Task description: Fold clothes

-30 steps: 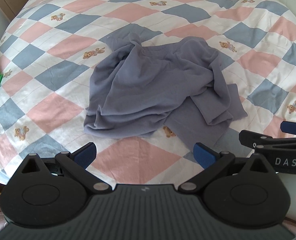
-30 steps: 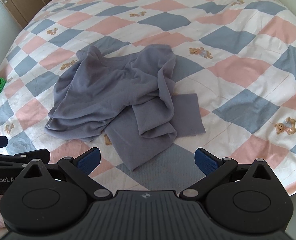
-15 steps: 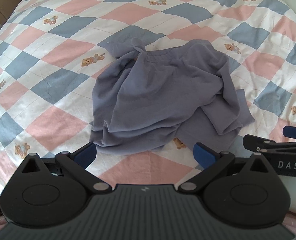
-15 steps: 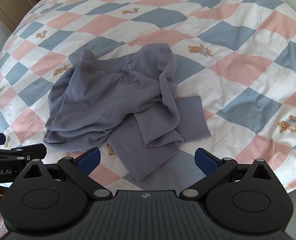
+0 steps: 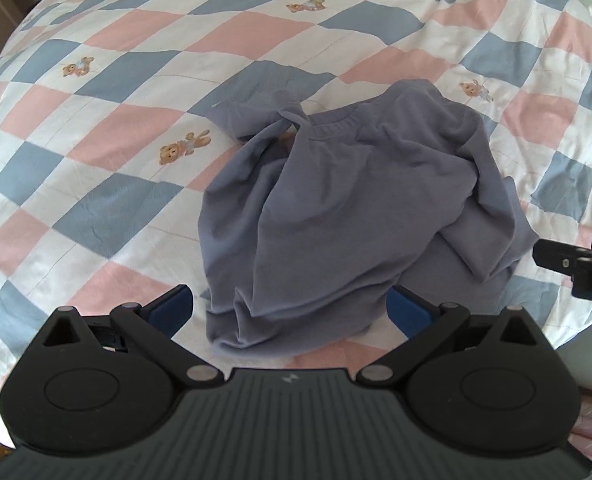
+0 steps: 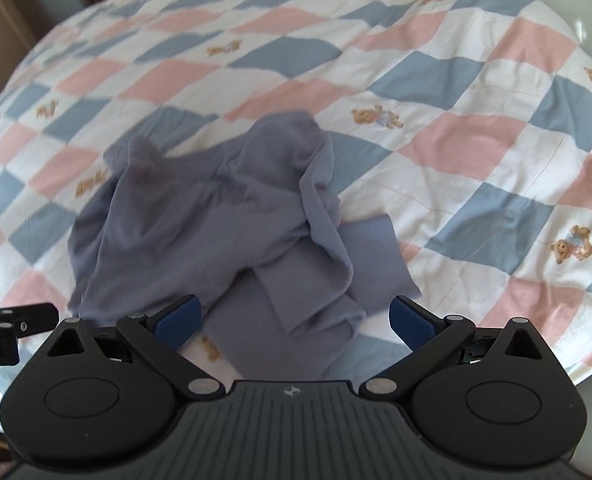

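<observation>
my left tongs (image 5: 290,310) are held spread wide, their blue pads on either side of the near hem of the grey-purple garment (image 5: 351,216), clamping nothing. whether the pads touch the cloth cannot be told. the garment lies crumpled on the bed's checked quilt (image 5: 108,208), which is patterned in pink, blue and white squares with small bear prints. a ribbed neckband shows at the far side of the heap, and one twisted fold rises beside it. at the right edge of the left wrist view, the black tip of my right tongs (image 5: 575,264) enters, just beside the garment's right fold.

in the right wrist view, my right tongs (image 6: 294,316) are likewise spread wide and hold nothing, their pads flanking the near end of the garment (image 6: 216,220). here a flat rectangular panel of the cloth extends toward the right, partly covered by a rolled fold that runs down from the top of the heap. the quilt (image 6: 475,148) is bare to the right of the garment. my left tongs (image 6: 12,320) appear at the left edge, near the garment's left hem. this view is slightly blurred.
</observation>
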The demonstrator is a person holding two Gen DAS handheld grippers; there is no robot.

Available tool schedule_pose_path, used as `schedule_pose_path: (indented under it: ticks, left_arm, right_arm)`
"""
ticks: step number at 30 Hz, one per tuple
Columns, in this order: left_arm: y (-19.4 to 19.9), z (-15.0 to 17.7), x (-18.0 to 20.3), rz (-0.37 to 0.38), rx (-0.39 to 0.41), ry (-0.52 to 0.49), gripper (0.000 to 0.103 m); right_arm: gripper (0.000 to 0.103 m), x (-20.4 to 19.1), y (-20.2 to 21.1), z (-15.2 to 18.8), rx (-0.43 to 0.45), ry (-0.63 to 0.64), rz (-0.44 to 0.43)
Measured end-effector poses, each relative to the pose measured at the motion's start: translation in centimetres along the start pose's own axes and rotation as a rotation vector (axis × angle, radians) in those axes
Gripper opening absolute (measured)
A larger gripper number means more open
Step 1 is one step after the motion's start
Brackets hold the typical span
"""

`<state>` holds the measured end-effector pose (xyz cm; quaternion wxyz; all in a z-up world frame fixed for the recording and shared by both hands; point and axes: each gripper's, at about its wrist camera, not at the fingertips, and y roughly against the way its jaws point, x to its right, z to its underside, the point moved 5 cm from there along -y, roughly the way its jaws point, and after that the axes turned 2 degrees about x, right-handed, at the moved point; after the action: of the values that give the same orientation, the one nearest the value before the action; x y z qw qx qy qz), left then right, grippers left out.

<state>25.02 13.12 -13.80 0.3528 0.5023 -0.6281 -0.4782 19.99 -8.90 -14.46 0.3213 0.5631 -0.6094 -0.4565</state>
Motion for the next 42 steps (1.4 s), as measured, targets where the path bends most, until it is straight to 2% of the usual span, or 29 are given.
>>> schedule_pose_path:
  ticks: [3, 7, 10, 12, 13, 19, 20, 21, 23, 26, 32, 34, 36, 37, 38, 39, 40, 42]
  left_arm:
    - [-1.0, -1.1, 0.1, 0.056, -0.016, 0.019, 0.102]
    - [-2.9, -3.0, 0.5, 0.150, -0.036, 0.075, 0.100]
    - [-4.4, -4.9, 0.4, 0.196, -0.035, 0.131, 0.088]
    - [-5.6, -6.2, 0.2, 0.216, -0.030, 0.170, 0.075]
    - [-6.4, -6.8, 0.1, 0.220, -0.032, 0.190, 0.072]
    - [-11.0, -10.1, -1.2, 0.206, -0.048, 0.282, 0.070]
    - [-11.8, -10.5, -1.4, 0.201, -0.057, 0.289, 0.066]
    - [-12.7, -10.8, -1.6, 0.193, -0.071, 0.296, 0.057]
    - [-14.5, -11.3, -1.8, 0.176, -0.100, 0.309, 0.048]
    - [-16.7, -11.6, -2.1, 0.155, -0.136, 0.326, 0.043]
    - [-18.1, -12.0, -2.6, 0.138, -0.135, 0.342, 0.004]
    - [-17.7, -12.1, -2.8, 0.143, -0.118, 0.337, 0.002]
    - [-17.0, -12.1, -2.9, 0.155, -0.088, 0.312, 0.001]
    - [-16.6, -12.1, -2.9, 0.159, -0.074, 0.294, 0.001]
    - [-16.1, -12.0, -2.9, 0.161, -0.061, 0.267, 0.001]
    - [-15.5, -12.0, -2.8, 0.161, -0.047, 0.236, 0.001]
    - [-14.8, -12.0, -2.8, 0.162, -0.033, 0.205, 0.001]
    - [-13.0, -12.1, -2.8, 0.173, 0.002, 0.147, 0.001]
  right_arm:
    - [0.103, 1.0, -0.7, -0.2, -0.007, -0.060, -0.007]
    - [0.103, 1.9, -1.8, -0.9, -0.026, -0.047, 0.007]
    - [0.103, 3.0, -2.9, -2.0, -0.045, -0.071, -0.024]
    - [0.102, 3.7, -3.5, -3.0, -0.046, -0.089, -0.057]
    - [0.102, 4.0, -4.0, -3.6, -0.049, -0.090, -0.070]
    - [0.091, 5.6, -7.4, -8.1, -0.056, -0.045, -0.137]
    - [0.090, 5.8, -8.2, -8.9, -0.055, -0.036, -0.153]
    - [0.089, 5.9, -8.9, -9.7, -0.053, -0.027, -0.174]
    - [0.082, 6.1, -10.7, -11.4, -0.049, -0.017, -0.215]
    - [0.081, 6.3, -13.6, -13.7, -0.052, -0.018, -0.260]
    - [0.081, 6.5, -19.5, -17.0, -0.079, -0.107, -0.340]
    - [0.080, 6.2, -21.3, -17.3, -0.107, -0.133, -0.364]
    - [0.067, 5.8, -22.6, -16.9, -0.151, -0.145, -0.359]
    - [0.048, 5.5, -22.8, -16.6, -0.165, -0.150, -0.369]
    - [0.024, 5.3, -22.8, -16.1, -0.177, -0.157, -0.381]
    - [0.014, 5.2, -22.6, -15.6, -0.182, -0.166, -0.390]
    - [0.008, 5.2, -22.0, -15.1, -0.169, -0.177, -0.397]
    - [0.005, 5.2, -20.3, -14.3, -0.131, -0.198, -0.417]
